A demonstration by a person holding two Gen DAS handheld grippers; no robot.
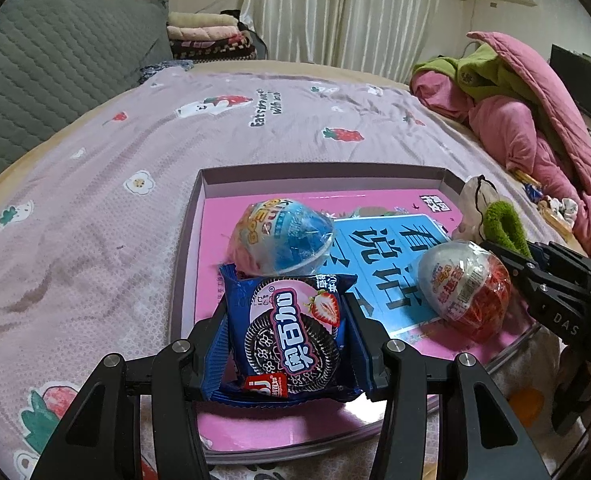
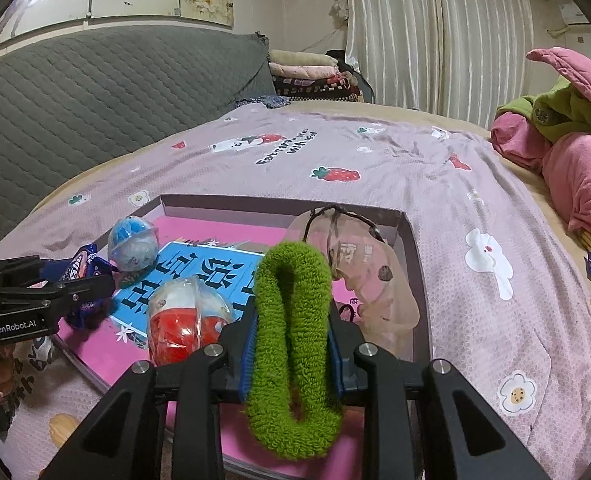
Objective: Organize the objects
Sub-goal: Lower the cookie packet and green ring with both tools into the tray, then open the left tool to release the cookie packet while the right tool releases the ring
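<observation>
Shallow box point(image 1: 199, 200) is lying on the bed sheet point(image 1: 95, 184), already holding a blue egg point(image 1: 283, 236) at 12 o'clock, a red egg point(image 1: 465, 288) at 3 and a drawstring pouch point(image 2: 359, 268).

Left gripper point(image 1: 287, 344) is clamping a cookie packet point(image 1: 291, 336) over the box, not yet released.

Right gripper point(image 2: 291, 344) is squeezing a green hair band point(image 2: 293, 344), likewise undelivered. Roughly halfway.

Left gripper point(image 1: 289, 344) fingers clamp about half-wide, right gripper point(image 2: 291, 344) fingers pinch narrowly; both tilt downward.
</observation>
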